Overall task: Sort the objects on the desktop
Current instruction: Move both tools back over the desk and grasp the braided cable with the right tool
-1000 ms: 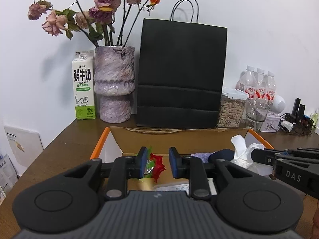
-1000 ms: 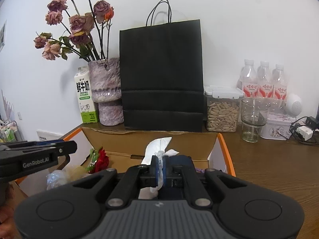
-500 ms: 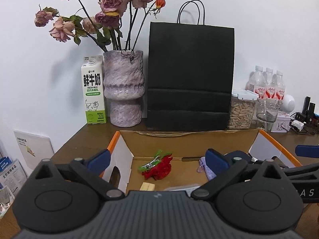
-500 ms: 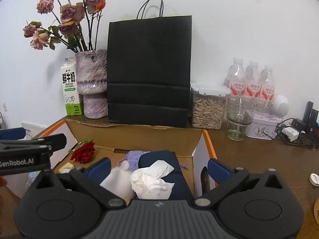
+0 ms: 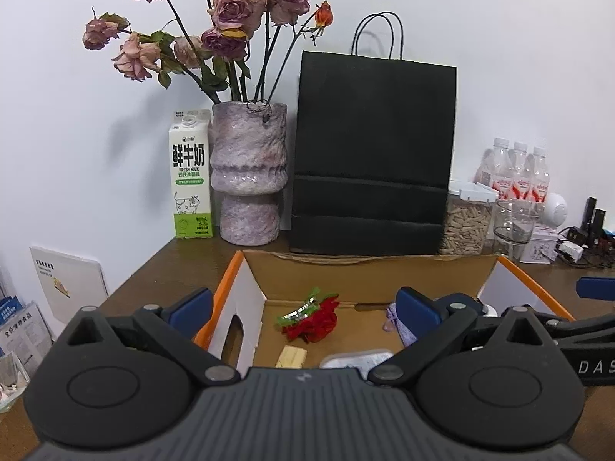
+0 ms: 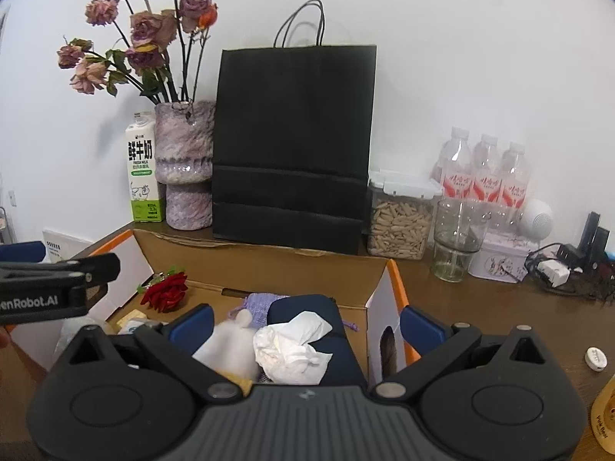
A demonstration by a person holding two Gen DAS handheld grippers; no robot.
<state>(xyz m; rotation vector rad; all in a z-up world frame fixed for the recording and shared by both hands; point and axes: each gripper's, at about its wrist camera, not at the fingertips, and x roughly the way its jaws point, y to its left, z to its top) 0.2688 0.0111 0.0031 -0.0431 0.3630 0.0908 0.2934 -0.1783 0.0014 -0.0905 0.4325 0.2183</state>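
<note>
An open cardboard box [image 5: 369,272] with orange-edged flaps sits on the brown desk. In it lie a red rose hair clip [image 5: 313,320], a small yellow block [image 5: 291,357], a purple knitted pouch [image 6: 261,303], a dark blue case [image 6: 307,307], a white fluffy piece [image 6: 230,345] and a crumpled white tissue [image 6: 292,349]. My left gripper [image 5: 303,307] is open and empty above the box's left side. My right gripper [image 6: 305,320] is open and empty above the tissue at the box's right side.
Behind the box stand a milk carton [image 5: 191,174], a purple vase of dried roses [image 5: 248,173], a black paper bag [image 5: 373,153], a seed jar [image 6: 399,215], a glass cup [image 6: 457,238], water bottles [image 6: 484,169], a small tin [image 6: 503,261] and cables [image 6: 565,269].
Both grippers opened and drew back. The left let go of the red rose clip and the right let go of the white tissue; both now lie in the box.
</note>
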